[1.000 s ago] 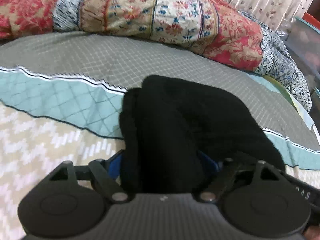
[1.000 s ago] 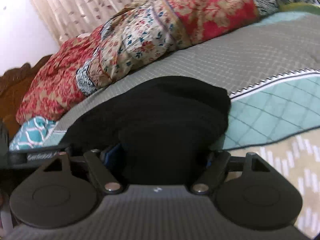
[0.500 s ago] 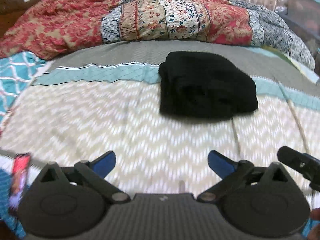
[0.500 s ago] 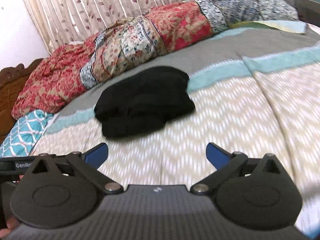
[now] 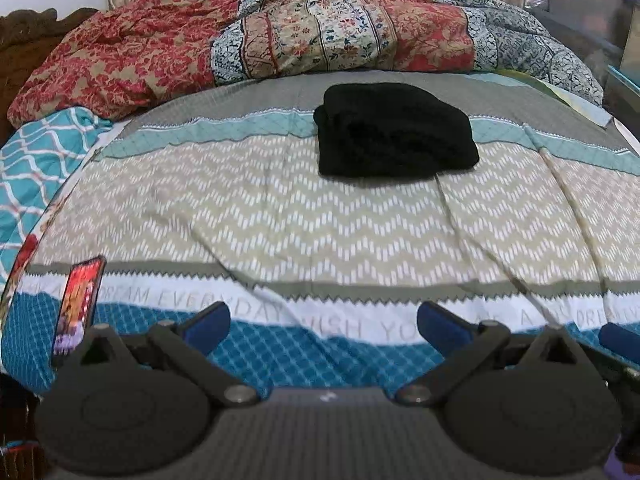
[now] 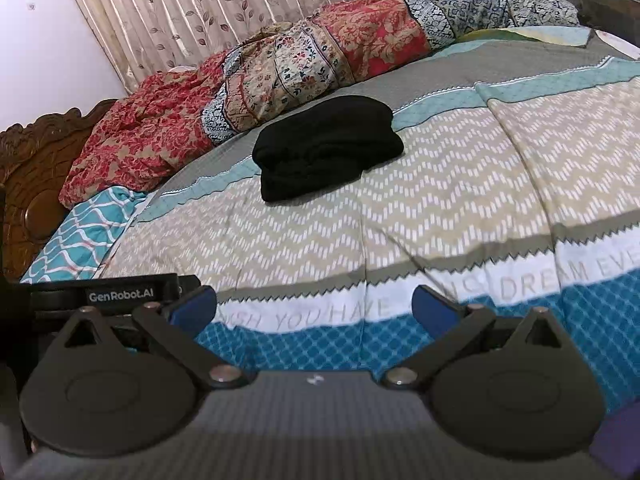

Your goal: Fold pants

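Observation:
The black pants [image 5: 394,132] lie folded in a compact bundle on the far part of the bed, across the grey and teal bands of the bedspread; they also show in the right wrist view [image 6: 326,146]. My left gripper [image 5: 322,326] is open and empty, far back near the bed's front edge. My right gripper [image 6: 314,308] is open and empty too, equally far from the pants. The left gripper's body [image 6: 124,290] shows at the left of the right wrist view.
A crumpled red and floral quilt [image 5: 280,46] lies along the far side of the bed. A phone with a lit screen [image 5: 78,300] lies near the front left edge. A carved wooden headboard [image 6: 32,176] stands at the left. Curtains [image 6: 208,8] hang behind.
Both grippers let go of the pants, opened and pulled back towards the front edge of the bed. The pants stay folded where they were set down.

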Motion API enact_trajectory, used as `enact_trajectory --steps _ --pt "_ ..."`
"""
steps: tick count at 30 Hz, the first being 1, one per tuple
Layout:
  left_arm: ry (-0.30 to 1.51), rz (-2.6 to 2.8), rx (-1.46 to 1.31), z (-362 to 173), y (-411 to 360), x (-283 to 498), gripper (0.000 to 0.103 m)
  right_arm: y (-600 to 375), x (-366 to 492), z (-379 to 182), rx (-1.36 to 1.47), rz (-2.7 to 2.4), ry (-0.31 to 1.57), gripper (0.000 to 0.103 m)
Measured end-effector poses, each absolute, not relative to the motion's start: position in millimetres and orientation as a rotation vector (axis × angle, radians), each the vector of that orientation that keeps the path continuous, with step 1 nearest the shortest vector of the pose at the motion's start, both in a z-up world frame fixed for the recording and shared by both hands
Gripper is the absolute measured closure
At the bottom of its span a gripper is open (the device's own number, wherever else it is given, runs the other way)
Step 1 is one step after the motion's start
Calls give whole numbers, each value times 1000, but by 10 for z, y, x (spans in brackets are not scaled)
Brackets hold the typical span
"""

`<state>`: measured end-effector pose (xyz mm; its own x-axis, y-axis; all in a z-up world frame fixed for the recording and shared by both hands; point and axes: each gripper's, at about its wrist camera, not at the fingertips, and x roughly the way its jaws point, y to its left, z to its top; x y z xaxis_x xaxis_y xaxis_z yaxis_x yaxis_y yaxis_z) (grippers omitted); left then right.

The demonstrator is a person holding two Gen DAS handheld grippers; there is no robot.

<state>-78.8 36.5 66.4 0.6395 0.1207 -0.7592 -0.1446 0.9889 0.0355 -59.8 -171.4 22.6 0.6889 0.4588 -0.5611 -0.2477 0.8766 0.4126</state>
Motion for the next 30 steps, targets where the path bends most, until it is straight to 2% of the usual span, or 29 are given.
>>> enact_trajectory --steps 8,30 --pt "883 176 -12 548 362 -997 0 -1635 -834 104 315 412 714 0" --pt "1021 219 -37 186 445 -1144 0 -1529 -827 -123 305 383 801 0"
